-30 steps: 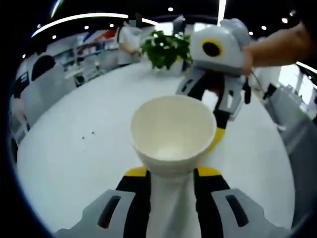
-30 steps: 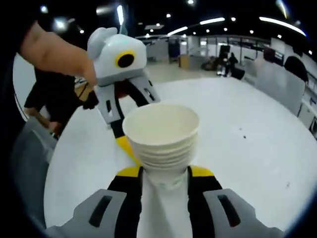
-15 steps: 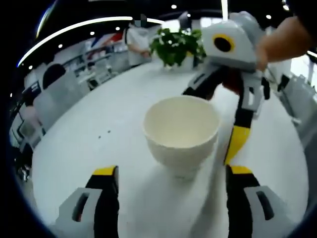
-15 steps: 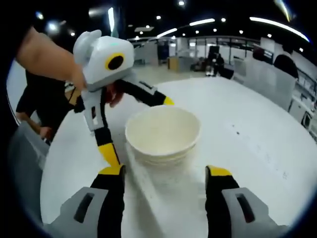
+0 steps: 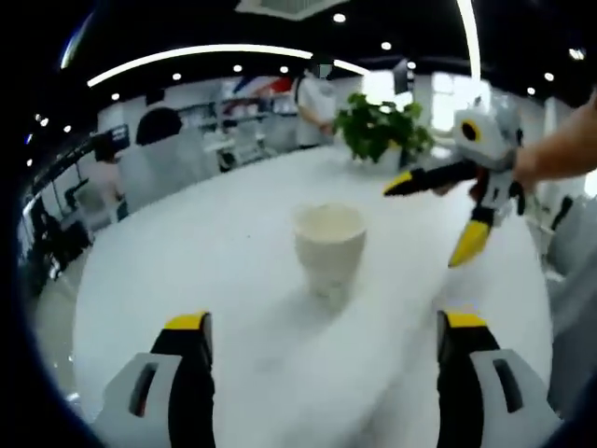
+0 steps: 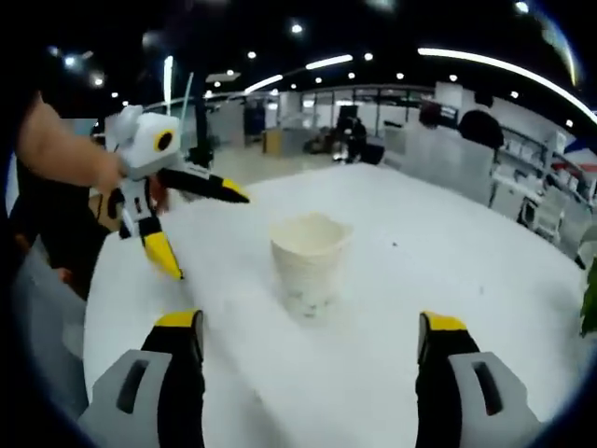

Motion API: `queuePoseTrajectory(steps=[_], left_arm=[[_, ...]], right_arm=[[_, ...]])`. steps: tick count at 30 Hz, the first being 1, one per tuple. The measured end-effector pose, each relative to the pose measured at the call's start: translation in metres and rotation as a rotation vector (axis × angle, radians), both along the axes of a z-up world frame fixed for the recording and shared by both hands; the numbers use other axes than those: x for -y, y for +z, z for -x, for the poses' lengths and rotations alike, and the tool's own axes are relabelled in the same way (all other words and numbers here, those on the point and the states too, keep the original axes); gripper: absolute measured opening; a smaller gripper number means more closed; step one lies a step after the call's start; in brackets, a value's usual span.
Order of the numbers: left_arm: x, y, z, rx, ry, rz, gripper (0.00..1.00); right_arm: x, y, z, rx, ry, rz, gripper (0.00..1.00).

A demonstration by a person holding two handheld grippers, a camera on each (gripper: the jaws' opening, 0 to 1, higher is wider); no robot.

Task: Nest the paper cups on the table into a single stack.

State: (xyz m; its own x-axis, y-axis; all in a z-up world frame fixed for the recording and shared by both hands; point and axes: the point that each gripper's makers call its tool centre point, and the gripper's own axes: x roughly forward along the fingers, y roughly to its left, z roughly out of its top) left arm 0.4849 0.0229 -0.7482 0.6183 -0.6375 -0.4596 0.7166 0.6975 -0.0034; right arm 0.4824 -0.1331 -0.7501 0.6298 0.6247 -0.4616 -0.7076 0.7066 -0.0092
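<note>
A nested stack of paper cups stands upright near the middle of the round white worktop, free of both tools. The left gripper and the right gripper face it from opposite sides, fingers spread wide apart. A potted plant sits at the worktop's far edge.

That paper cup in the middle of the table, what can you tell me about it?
The stack of paper cups is off-white and stands upright, mouth up, near the middle of the round white table. Layered rims below the top edge show several cups nested in one another. It narrows toward its base and looks empty inside. Nothing touches it: the left gripper and the right gripper are both open and apart from it.
</note>
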Motion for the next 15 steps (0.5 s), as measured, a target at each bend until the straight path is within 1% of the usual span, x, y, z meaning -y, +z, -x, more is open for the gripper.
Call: queuePoseTrajectory(steps=[1, 2, 6, 8, 11, 13, 15], left_arm=[[-0.005, 0.003, 0.005, 0.009, 0.020, 0.013, 0.99], [-0.012, 0.003, 0.015, 0.009, 0.046, 0.022, 0.99], [-0.034, -0.003, 0.046, -0.015, 0.105, 0.033, 0.99], [-0.042, -0.002, 0.060, -0.012, 0.126, 0.044, 0.99], [-0.049, 0.004, 0.080, -0.002, 0.144, 0.067, 0.99], [-0.052, 0.008, 0.092, 0.012, 0.150, 0.071, 0.99], [-0.053, 0.015, 0.105, 0.022, 0.163, 0.096, 0.99]], right_arm=[[0.003, 0.002, 0.006, 0.001, -0.017, -0.004, 0.95], [0.005, 0.003, 0.013, 0.005, -0.022, -0.008, 0.96], [0.013, 0.006, 0.047, 0.019, -0.050, -0.010, 0.99], [0.016, 0.009, 0.061, 0.041, -0.059, 0.001, 0.99], [0.021, 0.012, 0.078, 0.047, -0.069, 0.005, 0.99], [0.025, 0.017, 0.088, 0.050, -0.094, -0.023, 0.99], [0.026, 0.021, 0.101, 0.064, -0.108, -0.032, 0.99]])
